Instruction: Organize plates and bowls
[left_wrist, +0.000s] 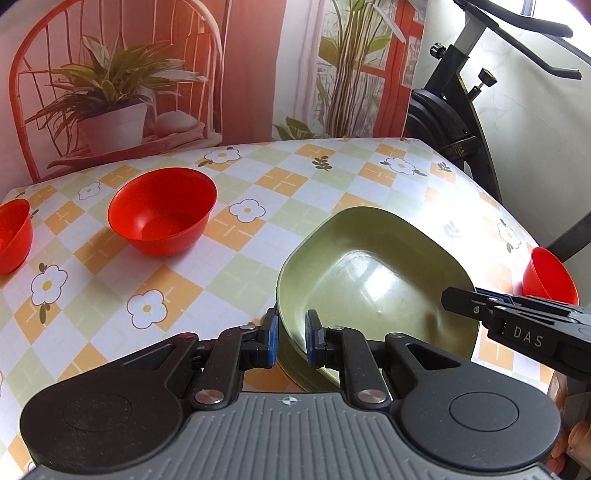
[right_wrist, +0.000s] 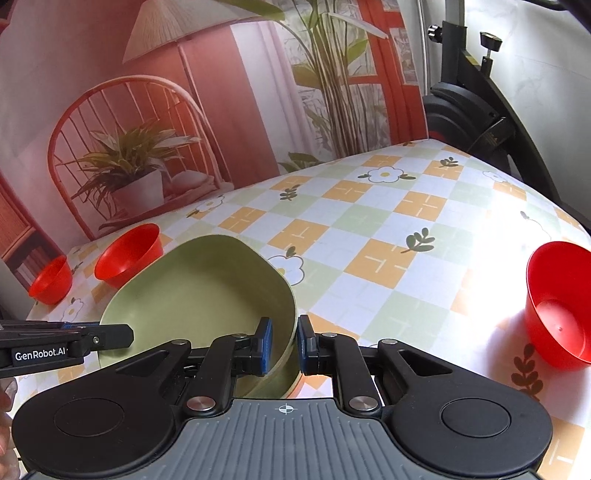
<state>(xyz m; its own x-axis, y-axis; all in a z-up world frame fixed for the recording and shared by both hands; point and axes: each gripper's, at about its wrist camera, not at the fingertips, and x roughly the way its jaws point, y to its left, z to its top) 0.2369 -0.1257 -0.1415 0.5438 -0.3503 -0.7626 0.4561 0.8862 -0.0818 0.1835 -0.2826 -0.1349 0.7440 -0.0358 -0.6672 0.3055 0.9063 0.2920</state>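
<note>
A green square-ish bowl (left_wrist: 376, 280) (right_wrist: 199, 288) is at the near side of the checkered table. My left gripper (left_wrist: 291, 341) is shut on its left rim, one pad inside the wall and one outside. My right gripper (right_wrist: 283, 345) is shut on the opposite rim in the same way. Each gripper shows in the other's view, the right gripper (left_wrist: 448, 297) at the bowl's right edge and the left gripper (right_wrist: 127, 336) at its left edge. Three red bowls stand upright and apart: one mid-left (left_wrist: 162, 210) (right_wrist: 129, 254), one far left (left_wrist: 13, 236) (right_wrist: 50, 280), one at the right (left_wrist: 548, 275) (right_wrist: 559, 306).
The table (left_wrist: 295, 177) carries a floral checkered cloth and ends at a printed backdrop (left_wrist: 240, 74) behind. An exercise bike (left_wrist: 454, 110) stands past the far right corner. Bare cloth lies between the green bowl and the red bowls.
</note>
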